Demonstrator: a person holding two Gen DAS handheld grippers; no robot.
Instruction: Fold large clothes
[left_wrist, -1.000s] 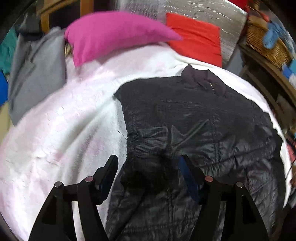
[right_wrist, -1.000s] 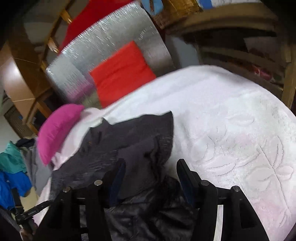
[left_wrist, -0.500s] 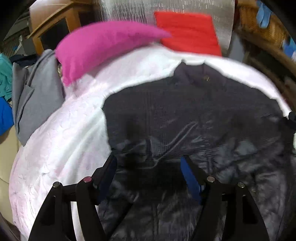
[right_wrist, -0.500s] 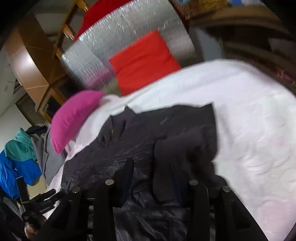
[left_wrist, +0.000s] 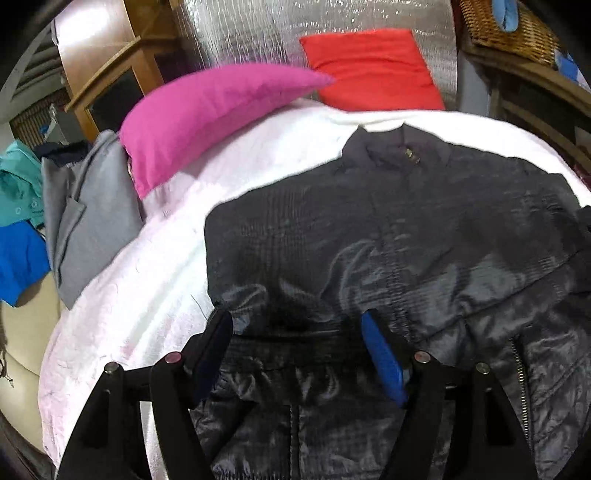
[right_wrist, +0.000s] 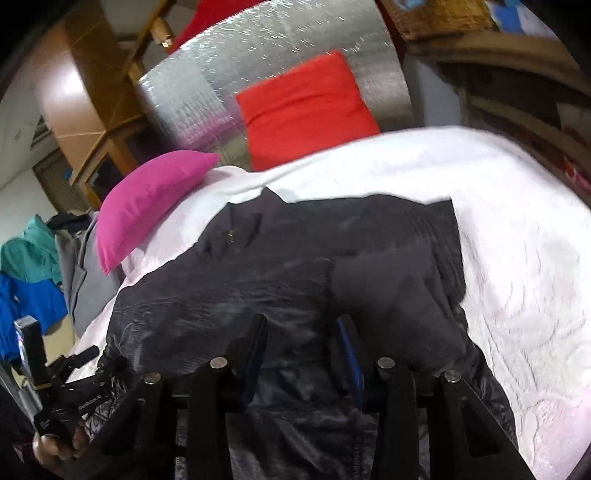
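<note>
Lying flat, glossy quilted dark jacket (left_wrist: 388, 240) covers embossed white bedspread (left_wrist: 147, 295).

We find almost nothing readable. Small pale lettering runs along the black body of the left gripper (right_wrist: 70, 402), low and left of the black jacket (right_wrist: 258, 295), but it is too blurred and small for us to make out.

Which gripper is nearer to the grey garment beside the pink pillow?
Left. The left gripper is over the black jacket's edge facing the grey garment; the right gripper is over the jacket's far side.
</note>
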